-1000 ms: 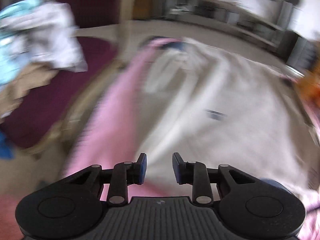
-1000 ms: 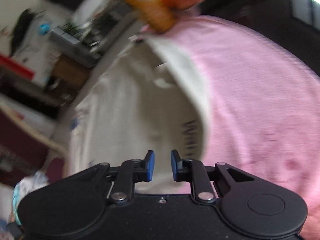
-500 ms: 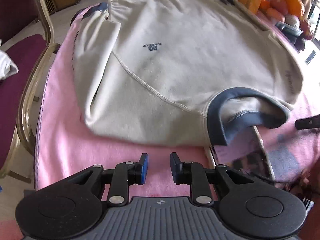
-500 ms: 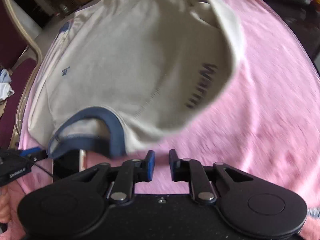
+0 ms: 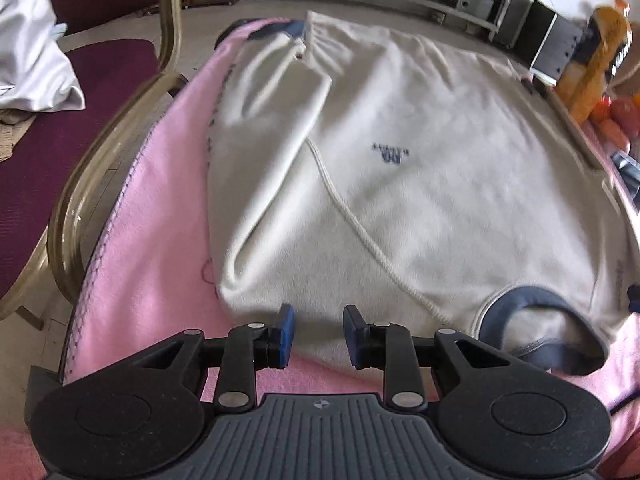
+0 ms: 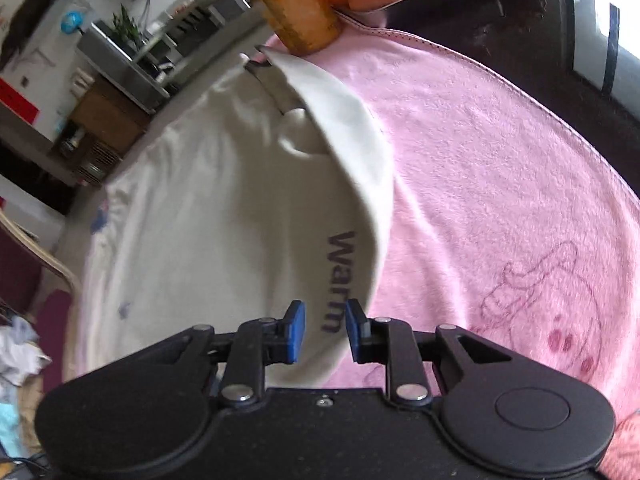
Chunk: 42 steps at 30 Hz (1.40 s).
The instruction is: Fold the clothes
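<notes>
The left gripper (image 5: 316,330) is released, empty, at the near shoulder edge of the cream sweatshirt (image 5: 420,184). The right gripper (image 6: 325,330) is likewise released, its fingers flanking the sweatshirt's printed sleeve. The sweatshirt lies flat on a pink blanket (image 6: 500,168).

Cream long-sleeved sweatshirt with navy collar (image 5: 420,184): flat on the fluffy pink blanket (image 5: 148,240)
Gold-framed chair with maroon seat (image 5: 108,64): left of the blanket
Orange plastic bottle (image 6: 296,4): beyond the sweatshirt's far right corner
</notes>
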Motion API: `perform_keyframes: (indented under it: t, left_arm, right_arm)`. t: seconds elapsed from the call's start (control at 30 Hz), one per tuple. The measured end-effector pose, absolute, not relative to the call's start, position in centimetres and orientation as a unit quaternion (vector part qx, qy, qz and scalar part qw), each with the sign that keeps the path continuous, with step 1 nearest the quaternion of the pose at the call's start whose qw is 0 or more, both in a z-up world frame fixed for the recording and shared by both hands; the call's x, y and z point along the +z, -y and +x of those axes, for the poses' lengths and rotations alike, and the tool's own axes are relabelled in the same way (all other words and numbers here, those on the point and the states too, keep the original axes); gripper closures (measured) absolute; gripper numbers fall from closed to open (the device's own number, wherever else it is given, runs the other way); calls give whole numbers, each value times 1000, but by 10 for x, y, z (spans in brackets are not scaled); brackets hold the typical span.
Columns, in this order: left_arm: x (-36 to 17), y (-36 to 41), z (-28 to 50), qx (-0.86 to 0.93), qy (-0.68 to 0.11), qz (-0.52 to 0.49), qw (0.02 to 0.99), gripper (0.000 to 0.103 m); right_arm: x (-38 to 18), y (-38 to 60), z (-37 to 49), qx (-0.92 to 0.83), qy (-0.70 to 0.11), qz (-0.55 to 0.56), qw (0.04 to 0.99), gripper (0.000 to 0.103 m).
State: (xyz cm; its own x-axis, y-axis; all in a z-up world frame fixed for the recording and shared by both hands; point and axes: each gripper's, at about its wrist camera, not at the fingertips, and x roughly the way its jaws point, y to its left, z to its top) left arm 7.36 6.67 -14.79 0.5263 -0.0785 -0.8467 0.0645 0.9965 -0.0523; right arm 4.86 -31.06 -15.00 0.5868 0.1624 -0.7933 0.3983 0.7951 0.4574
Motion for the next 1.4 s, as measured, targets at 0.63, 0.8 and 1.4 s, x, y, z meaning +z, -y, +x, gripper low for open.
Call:
perform_keyframes:
  t: [0.63,0.8,1.4]
  left_arm:
    - [-27,-46,80,-51,-384,-16,922,74]
    - [-14,-33,119,-47,-361,-16,931,71]
    - [-117,20,281,-51,-424,-14,904,70]
  right_arm:
    - [-51,302,62,-23,-385,276,880,77]
    - [-25,311,116,-25,-351,249,902,74]
    - [-135,331,368,-126,-406,105,899,74]
